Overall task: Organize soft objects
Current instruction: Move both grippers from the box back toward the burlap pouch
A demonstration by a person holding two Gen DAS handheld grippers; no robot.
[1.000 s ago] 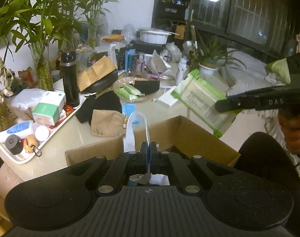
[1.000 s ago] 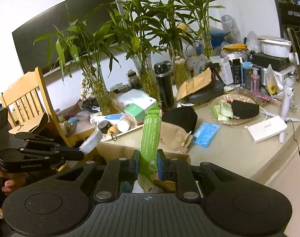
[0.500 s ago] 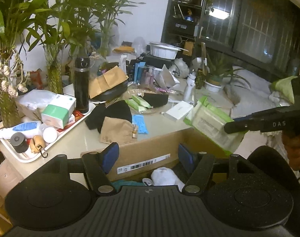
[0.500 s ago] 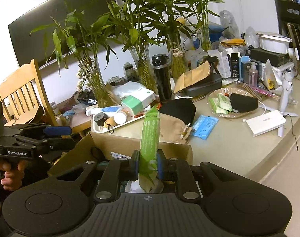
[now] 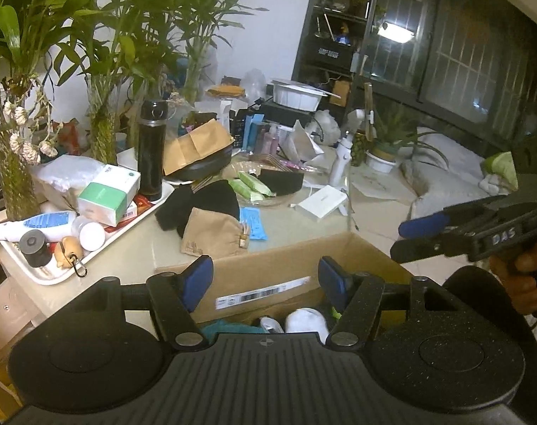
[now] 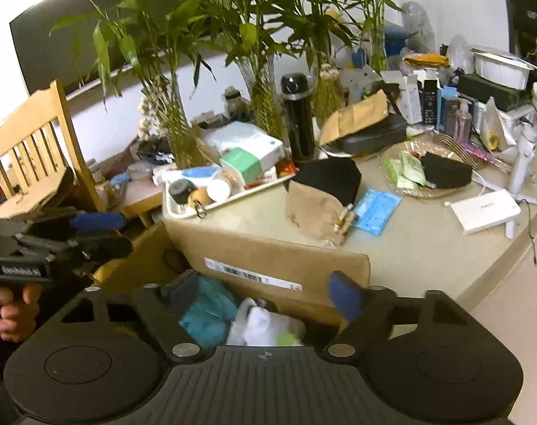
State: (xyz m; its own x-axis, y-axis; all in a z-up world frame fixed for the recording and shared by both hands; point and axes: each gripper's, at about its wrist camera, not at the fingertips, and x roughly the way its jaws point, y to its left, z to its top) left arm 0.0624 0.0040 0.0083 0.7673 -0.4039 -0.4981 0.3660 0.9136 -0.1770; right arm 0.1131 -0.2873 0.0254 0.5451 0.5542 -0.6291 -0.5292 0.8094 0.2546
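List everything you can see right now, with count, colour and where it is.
cardboard box: one, brown, against table edge, below grippers
soft items: several, teal, white, in box
cloth pouches: two, tan and black, on table
blue packet: one, beside tan pouch
flask: one, black, upright
tray: one, white, holding bottles and boxes
bamboo plants: several, green, along wall
chair: one, wooden, left
left gripper: open, empty
right gripper: jaws opening, nothing between

Teal cloth (image 6: 206,313) and white socks (image 5: 306,319) lie heaped inside the open cardboard box (image 6: 268,265).
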